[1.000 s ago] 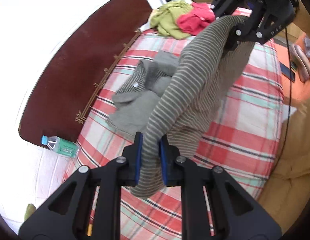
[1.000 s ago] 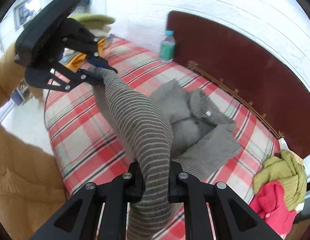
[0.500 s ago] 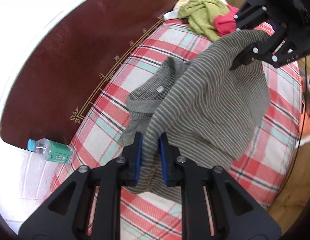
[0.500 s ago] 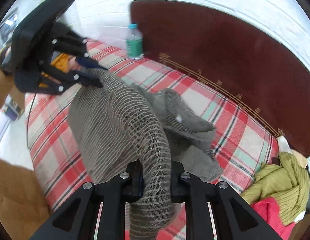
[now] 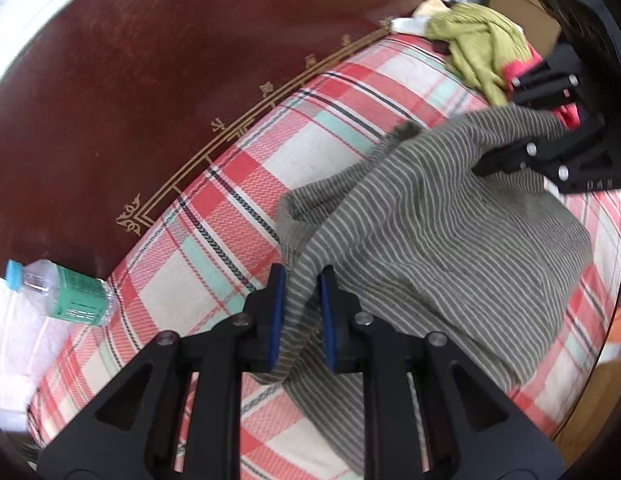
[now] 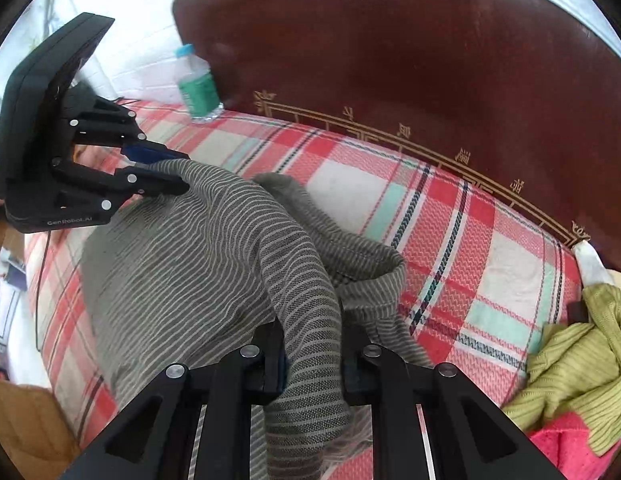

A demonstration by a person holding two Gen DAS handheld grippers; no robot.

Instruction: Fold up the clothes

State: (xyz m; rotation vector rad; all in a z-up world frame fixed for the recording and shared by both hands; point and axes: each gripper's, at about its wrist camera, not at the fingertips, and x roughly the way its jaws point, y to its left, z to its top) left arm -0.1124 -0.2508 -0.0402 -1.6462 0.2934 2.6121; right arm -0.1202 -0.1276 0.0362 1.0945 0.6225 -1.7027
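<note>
A grey striped shirt point(image 5: 438, 236) is spread low over the plaid bed point(image 5: 302, 148), its collar toward the headboard. My left gripper point(image 5: 301, 280) is shut on one edge of it. My right gripper point(image 6: 312, 332) is shut on the opposite edge. The shirt also shows in the right wrist view point(image 6: 182, 256). The right gripper appears in the left wrist view point(image 5: 522, 148) at the upper right, and the left gripper appears in the right wrist view point(image 6: 166, 172) at the left. The cloth hangs slack between them and its lower part lies on the bed.
A dark red headboard point(image 5: 150, 80) runs along the bed's far side. A water bottle with a green label point(image 5: 58, 292) lies by the headboard's corner; it also shows in the right wrist view point(image 6: 196, 88). A heap of green point(image 6: 574, 356) and pink point(image 6: 566, 446) clothes sits at the bed's end.
Both grippers have carried the shirt toward the headboard and down. The bunched shirt has opened out and now lies spread over the bed.
</note>
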